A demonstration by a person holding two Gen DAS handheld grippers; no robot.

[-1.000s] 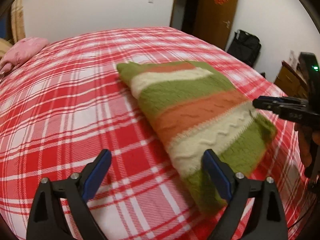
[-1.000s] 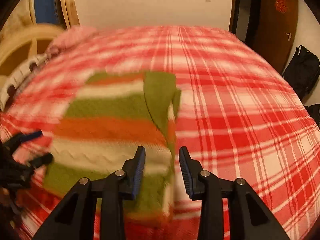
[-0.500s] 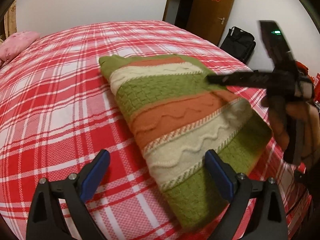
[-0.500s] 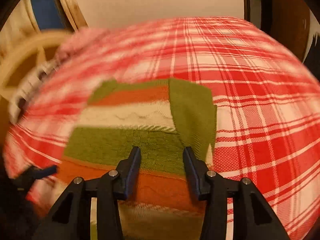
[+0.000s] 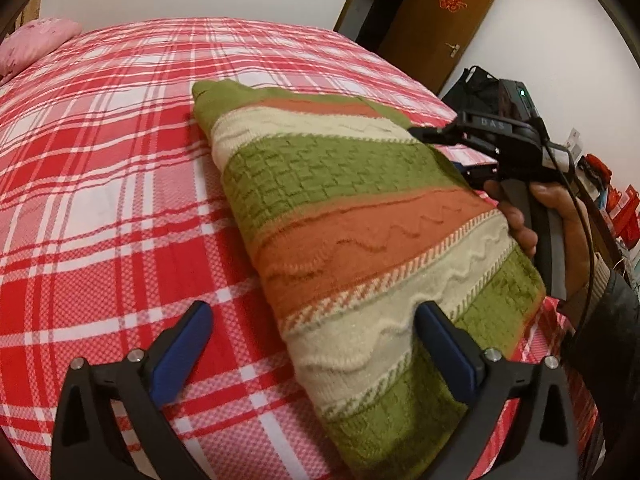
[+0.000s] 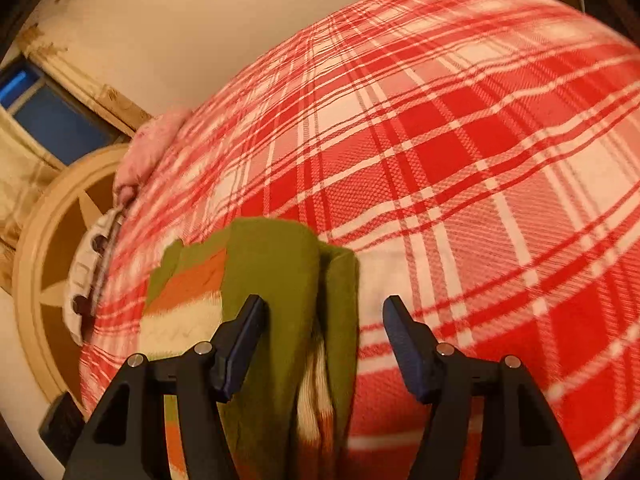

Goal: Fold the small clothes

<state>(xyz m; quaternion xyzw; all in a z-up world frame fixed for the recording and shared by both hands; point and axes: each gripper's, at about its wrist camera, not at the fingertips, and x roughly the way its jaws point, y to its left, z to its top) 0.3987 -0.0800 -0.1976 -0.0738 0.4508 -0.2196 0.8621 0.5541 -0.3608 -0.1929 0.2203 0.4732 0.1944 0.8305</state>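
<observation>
A small knitted sweater (image 5: 352, 216) with green, orange and cream stripes lies folded lengthwise on the red plaid bed (image 5: 100, 168). My left gripper (image 5: 316, 340) is open above the sweater's near left edge, its right finger over the cream stripe. My right gripper (image 5: 436, 136) shows in the left wrist view at the sweater's far right edge. In the right wrist view my right gripper (image 6: 324, 324) is open wide, and the folded green sleeve part of the sweater (image 6: 280, 280) lies between its fingers. Whether the pads touch the cloth I cannot tell.
A pink pillow (image 5: 36, 44) lies at the bed's far left corner. A brown door (image 5: 444, 20) and a black bag (image 5: 476, 88) stand beyond the bed on the right. A wooden headboard (image 6: 60, 240) and a window (image 6: 52, 120) show in the right wrist view.
My right gripper moved along the sweater's right edge toward its far end and opened wider. My left gripper moved in a little closer to the sweater.
</observation>
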